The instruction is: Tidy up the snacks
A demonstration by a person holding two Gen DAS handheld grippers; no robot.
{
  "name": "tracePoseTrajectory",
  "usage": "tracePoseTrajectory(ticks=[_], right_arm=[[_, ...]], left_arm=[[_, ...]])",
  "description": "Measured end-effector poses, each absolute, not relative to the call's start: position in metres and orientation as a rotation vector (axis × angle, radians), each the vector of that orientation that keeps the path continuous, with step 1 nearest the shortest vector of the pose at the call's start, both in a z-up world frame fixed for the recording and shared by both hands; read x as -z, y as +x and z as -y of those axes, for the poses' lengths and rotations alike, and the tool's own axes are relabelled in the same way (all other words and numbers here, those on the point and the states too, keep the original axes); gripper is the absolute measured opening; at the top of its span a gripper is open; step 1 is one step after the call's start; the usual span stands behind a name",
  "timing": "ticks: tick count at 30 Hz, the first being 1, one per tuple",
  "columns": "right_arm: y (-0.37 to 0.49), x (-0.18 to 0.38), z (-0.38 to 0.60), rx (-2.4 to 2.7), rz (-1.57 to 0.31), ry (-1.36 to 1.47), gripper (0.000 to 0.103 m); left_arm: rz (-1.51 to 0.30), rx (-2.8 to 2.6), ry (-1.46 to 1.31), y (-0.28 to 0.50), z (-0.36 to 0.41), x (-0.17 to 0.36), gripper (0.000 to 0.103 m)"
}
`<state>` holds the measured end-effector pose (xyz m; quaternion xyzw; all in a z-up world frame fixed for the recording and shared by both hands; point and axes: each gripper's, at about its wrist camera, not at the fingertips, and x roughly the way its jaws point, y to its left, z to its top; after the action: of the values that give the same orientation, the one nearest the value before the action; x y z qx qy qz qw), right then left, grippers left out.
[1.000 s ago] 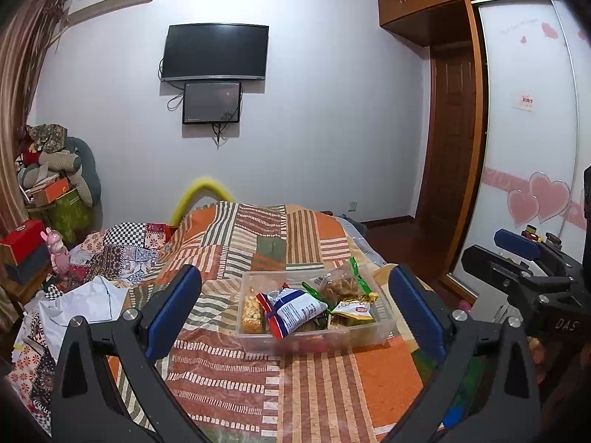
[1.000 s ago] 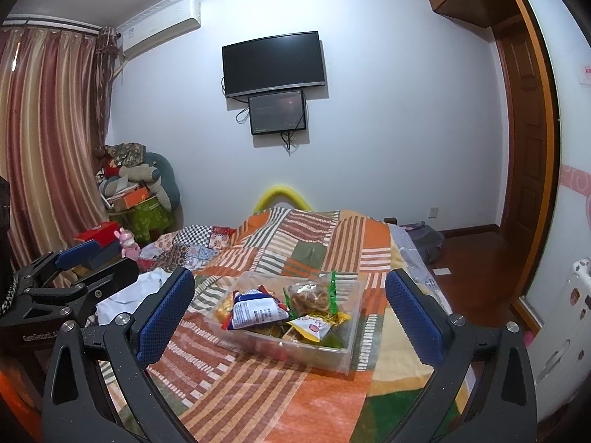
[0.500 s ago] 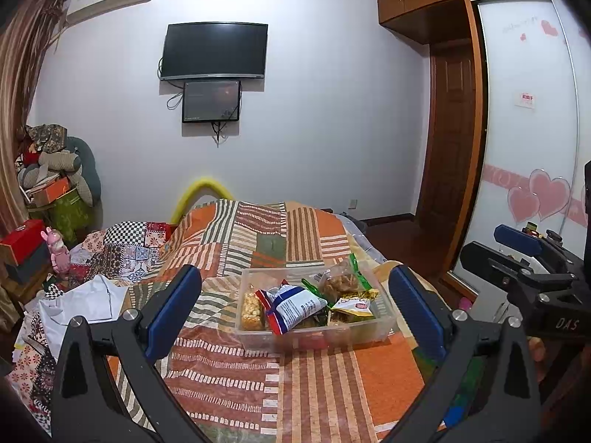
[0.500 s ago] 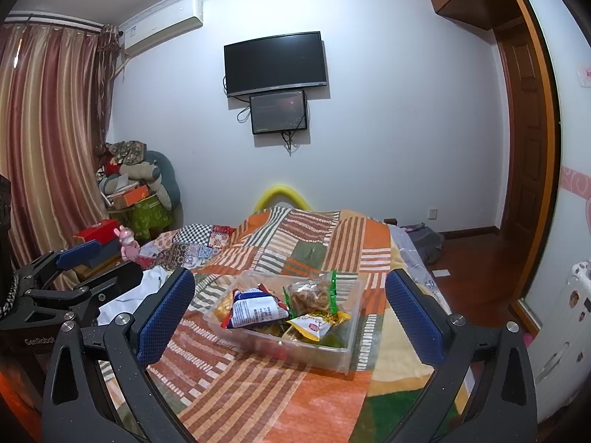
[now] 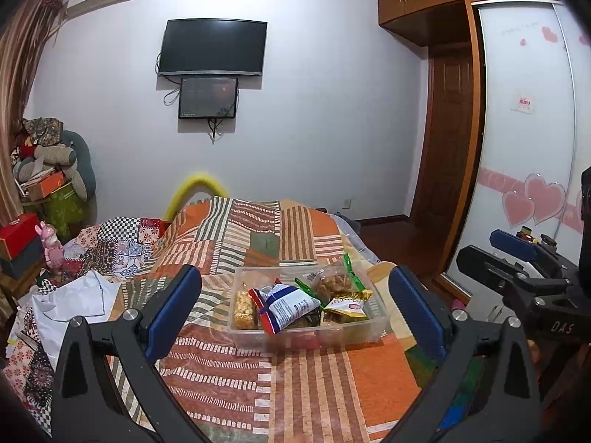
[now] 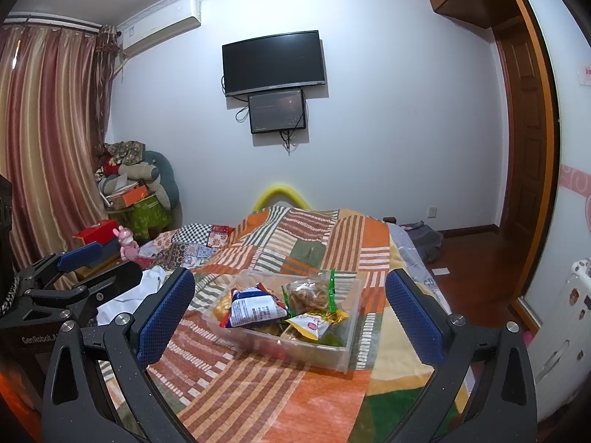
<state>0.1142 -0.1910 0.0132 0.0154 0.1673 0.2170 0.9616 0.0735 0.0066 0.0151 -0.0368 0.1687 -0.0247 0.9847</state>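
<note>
Nothing has moved much: I hold my left gripper [image 5: 295,306] and right gripper [image 6: 290,306] wide and empty, snacks [image 5: 295,304] piled in the clear box [image 5: 373,326].

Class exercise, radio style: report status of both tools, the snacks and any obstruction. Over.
Left tool open, empty; right tool open, empty. Snack packets piled in clear tub on striped bedspread. Both tools short of tub, nothing between. Over.

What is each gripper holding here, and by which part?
Nothing is held. The left gripper and right gripper both stand open with nothing between their fingers, short of the clear bin of snack packets on the bed.
</note>
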Motion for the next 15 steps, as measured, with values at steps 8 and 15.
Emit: tracePoseTrajectory(ticks=[8,15], right_arm=[[0.1156,-0.0127,0.1925,-0.439,-0.342,0.036,0.103],[0.1154,-0.0127,0.1926,-0.439,-0.343,0.036,0.103]], left_arm=[[-0.346,0.06,-0.063,0.0736,-0.0028,-0.0133,0.103],[-0.346,0.06,-0.058,0.0721,0.0001,-0.0139,0.103]])
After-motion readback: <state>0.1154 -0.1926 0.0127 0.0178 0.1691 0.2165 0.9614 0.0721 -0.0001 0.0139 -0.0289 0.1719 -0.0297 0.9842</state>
